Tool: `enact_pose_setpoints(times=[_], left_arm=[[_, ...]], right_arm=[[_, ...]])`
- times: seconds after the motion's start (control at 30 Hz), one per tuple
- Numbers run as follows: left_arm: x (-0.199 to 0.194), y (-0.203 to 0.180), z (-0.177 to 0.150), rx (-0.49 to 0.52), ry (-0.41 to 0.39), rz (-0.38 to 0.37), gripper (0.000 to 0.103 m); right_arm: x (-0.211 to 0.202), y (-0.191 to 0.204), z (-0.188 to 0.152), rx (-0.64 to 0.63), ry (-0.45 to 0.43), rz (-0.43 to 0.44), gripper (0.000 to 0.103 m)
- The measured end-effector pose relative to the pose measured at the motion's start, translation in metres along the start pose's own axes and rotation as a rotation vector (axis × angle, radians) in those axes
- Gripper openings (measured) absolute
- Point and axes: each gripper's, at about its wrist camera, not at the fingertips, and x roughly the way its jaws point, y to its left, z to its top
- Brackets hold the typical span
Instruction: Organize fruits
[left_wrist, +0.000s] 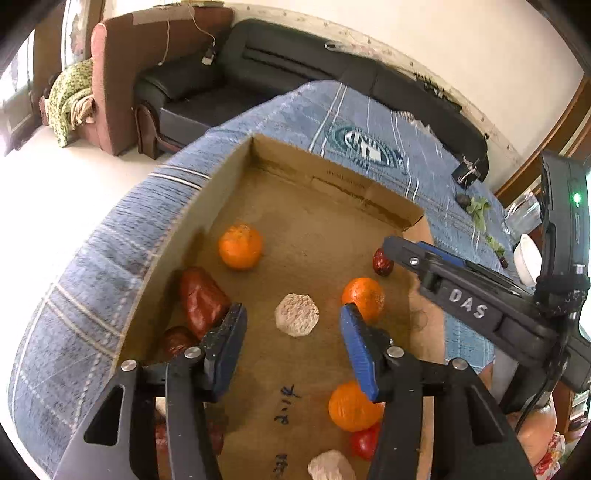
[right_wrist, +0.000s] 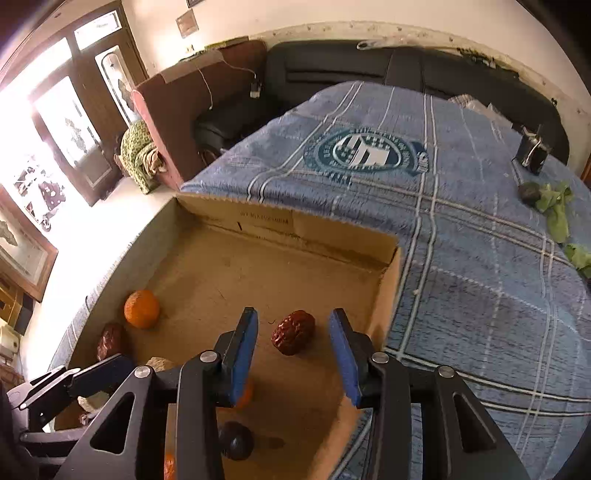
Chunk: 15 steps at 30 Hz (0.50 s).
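1. Both tongs are held parted, with nothing gripped: the left gripper (left_wrist: 293, 319) stands over a pale round piece (left_wrist: 296, 314), and the right gripper (right_wrist: 293, 326) frames a wrinkled red date (right_wrist: 293, 331).
2. Oranges (left_wrist: 240, 246) are seen at ten and two o'clock of the left gripper.
3. Everything lies inside the cardboard tray (left_wrist: 317, 173), on a blue checked cloth (right_wrist: 480, 258).

Bed under a blue plaid blanket, carrying a shallow cardboard box

The blanket (right_wrist: 480, 295) covers the bed, with a round crest print (right_wrist: 364, 151) near its far edge. The cardboard box (right_wrist: 295, 225) sits at the bed's left edge, open side up. Toward the far right corner lie a small black object (right_wrist: 532, 151), a dark round fruit (right_wrist: 528, 192) and, touching it, green leaves (right_wrist: 556, 206) trailing along the right edge.
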Motion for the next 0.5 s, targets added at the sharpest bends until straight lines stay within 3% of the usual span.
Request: enact_pose_setpoints(times=[0.27,0.43,0.5], left_arm=[[-0.059,-0.007,-0.019,0.007,-0.170,0.066,0.063],[-0.095,-0.032,-0.040,0.043,-0.345,0.223,0.091],[-0.109,-0.043,-0.049,0.058,-0.418,0.275,0.097]], right_arm=[[-0.061,-0.016,-0.027,0.038,-0.089,0.015,0.052],[-0.103,-0.025,-0.061,0.069,-0.148,0.003,0.061],[-0.122,-0.029,-0.078,0.074,-0.181,-0.013,0.064]])
